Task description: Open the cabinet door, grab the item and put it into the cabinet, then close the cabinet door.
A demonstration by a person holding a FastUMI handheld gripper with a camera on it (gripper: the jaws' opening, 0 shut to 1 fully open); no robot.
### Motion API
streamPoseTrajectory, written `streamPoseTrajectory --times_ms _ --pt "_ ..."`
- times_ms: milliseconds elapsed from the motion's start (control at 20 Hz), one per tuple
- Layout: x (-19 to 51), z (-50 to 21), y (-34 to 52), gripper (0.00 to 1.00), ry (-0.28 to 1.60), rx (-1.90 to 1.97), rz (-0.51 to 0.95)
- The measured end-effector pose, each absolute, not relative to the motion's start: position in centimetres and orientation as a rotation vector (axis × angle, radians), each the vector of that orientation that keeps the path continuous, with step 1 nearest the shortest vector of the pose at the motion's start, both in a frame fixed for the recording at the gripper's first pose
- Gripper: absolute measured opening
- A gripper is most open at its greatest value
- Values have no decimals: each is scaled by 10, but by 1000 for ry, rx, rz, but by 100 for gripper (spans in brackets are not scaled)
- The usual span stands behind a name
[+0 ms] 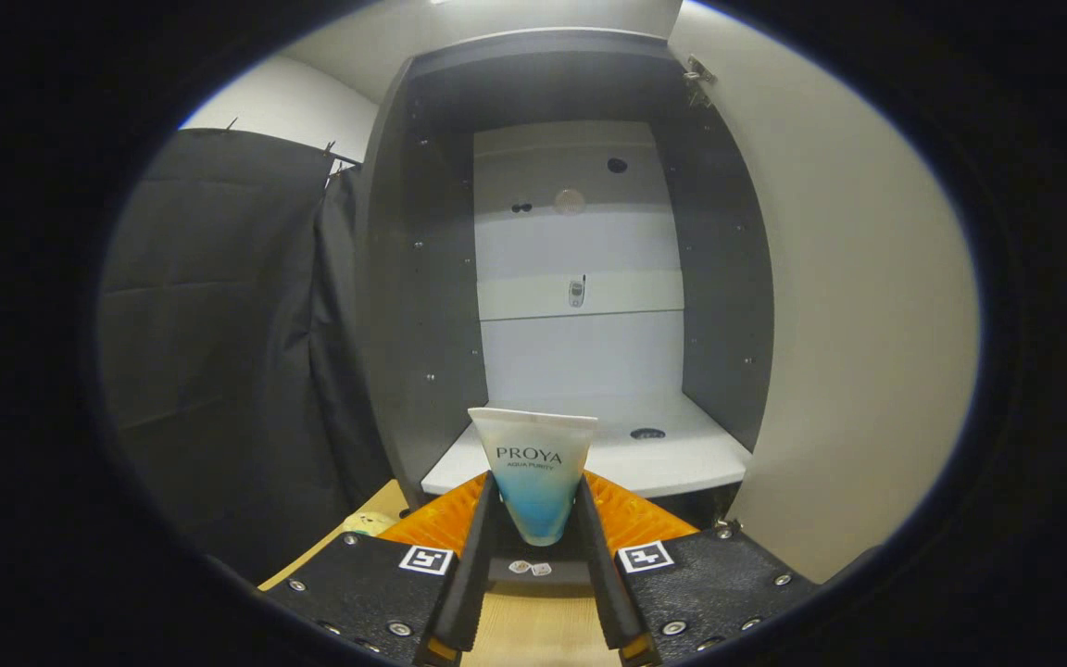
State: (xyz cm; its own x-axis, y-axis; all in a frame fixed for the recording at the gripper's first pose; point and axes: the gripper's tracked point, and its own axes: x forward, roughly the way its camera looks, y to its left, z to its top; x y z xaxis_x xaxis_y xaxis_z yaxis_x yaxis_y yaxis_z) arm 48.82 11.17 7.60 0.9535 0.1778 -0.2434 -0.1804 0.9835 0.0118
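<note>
Gripper (pixel 534 533) clamped on a white-and-blue tube (pixel 533 477), both fingers (pixel 476 556) pressing its sides, crimped end up. Cabinet (pixel 422 306) just ahead, dark walls, white shelf (pixel 672 459) bare but for a small dark hole. Door (pixel 858 333) swung wide at right; opening broad. Black curtain (pixel 219 371) left. Small yellowish object (pixel 369 522) on the wooden table (pixel 533 630) near the left finger.

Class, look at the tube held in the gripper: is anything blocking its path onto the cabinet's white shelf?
Nothing visible does. The gripper is shut on the tube, the cabinet door is swung open, and the white shelf just beyond lies bare.
</note>
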Motion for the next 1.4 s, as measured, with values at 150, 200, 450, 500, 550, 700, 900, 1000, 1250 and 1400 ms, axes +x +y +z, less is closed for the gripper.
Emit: streamPoseTrajectory --times_ms 150,200,450,500,550,700,900,1000,1250,1400 --pt "514 84 113 50 245 4 178" --pt "523 84 113 50 250 10 178" --pt "563 72 111 50 302 47 166" --pt "569 67 110 50 314 52 162" --pt "575 63 109 50 326 54 157" --pt "593 55 104 50 333 35 142" --pt "602 41 103 51 360 2 142" --pt "605 41 102 52 347 -5 138" --pt "603 41 98 67 348 -19 131" --pt "590 54 98 89 307 -31 135"
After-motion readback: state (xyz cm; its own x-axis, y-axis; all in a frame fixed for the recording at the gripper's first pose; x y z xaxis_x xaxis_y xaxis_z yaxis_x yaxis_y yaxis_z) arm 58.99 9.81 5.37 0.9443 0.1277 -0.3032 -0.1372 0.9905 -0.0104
